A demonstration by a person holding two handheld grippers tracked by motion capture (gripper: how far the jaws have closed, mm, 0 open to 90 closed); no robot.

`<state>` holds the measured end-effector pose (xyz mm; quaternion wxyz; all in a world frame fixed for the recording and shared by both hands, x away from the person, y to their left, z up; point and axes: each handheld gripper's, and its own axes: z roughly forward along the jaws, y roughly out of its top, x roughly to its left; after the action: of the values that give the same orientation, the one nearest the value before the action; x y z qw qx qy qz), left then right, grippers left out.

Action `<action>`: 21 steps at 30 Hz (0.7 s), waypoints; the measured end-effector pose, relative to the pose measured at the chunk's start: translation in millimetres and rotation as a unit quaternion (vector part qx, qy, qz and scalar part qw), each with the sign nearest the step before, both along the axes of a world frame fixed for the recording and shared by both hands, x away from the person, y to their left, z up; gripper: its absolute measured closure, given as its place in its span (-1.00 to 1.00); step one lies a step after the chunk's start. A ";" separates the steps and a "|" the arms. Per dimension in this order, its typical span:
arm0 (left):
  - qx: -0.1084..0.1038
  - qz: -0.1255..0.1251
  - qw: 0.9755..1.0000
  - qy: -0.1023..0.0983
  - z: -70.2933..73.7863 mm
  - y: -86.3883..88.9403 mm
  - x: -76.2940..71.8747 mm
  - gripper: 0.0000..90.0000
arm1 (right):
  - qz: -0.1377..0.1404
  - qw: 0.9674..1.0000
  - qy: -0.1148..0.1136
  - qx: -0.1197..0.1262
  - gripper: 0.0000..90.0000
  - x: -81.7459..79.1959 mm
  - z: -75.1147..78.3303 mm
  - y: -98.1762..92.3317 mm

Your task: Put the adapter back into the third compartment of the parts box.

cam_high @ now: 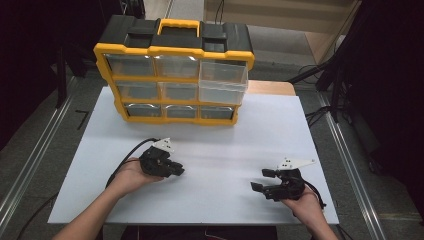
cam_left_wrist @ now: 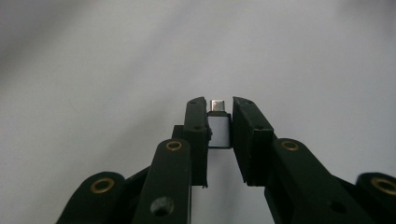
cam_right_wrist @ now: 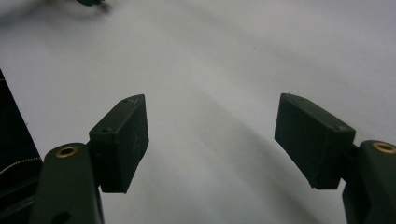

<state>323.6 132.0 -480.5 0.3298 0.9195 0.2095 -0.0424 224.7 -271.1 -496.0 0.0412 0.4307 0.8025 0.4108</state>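
Your left gripper (cam_left_wrist: 218, 122) clamps a small white adapter (cam_left_wrist: 218, 130), jaws aimed 3 o'clock; right gripper (cam_high: 265, 180) gapes empty, aimed 9 o'clock.

Both forearms were bare, no sleeves. The left gripper (cam_high: 176, 170) and right gripper (cam_high: 262, 180) were chunky black plastic things, each with a pale three-cornered plate on top and a black cable trailing off. Brass-coloured rivets dotted the linkages, with flat rectangular pads (cam_right_wrist: 122, 140).
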 end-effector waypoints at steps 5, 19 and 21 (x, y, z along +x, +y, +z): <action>-0.009 -0.009 1.000 -0.005 9.3 0.2 -1.7 0.73 | 0.002 1.000 0.000 0.005 -0.47 -0.5 0.6 0.3; -0.028 -0.026 0.999 0.011 34.5 -3.4 -1.3 0.73 | 0.007 1.000 -0.005 0.011 -0.47 -1.0 1.9 1.8; -0.029 -0.034 0.999 0.011 39.5 -3.5 -0.6 0.73 | 0.010 1.000 -0.004 0.012 -0.47 -1.3 2.1 1.9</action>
<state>323.0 128.5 -441.0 0.3524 0.9157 0.1805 -0.0693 223.3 -269.2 -493.9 0.0357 0.4215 0.8016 0.4226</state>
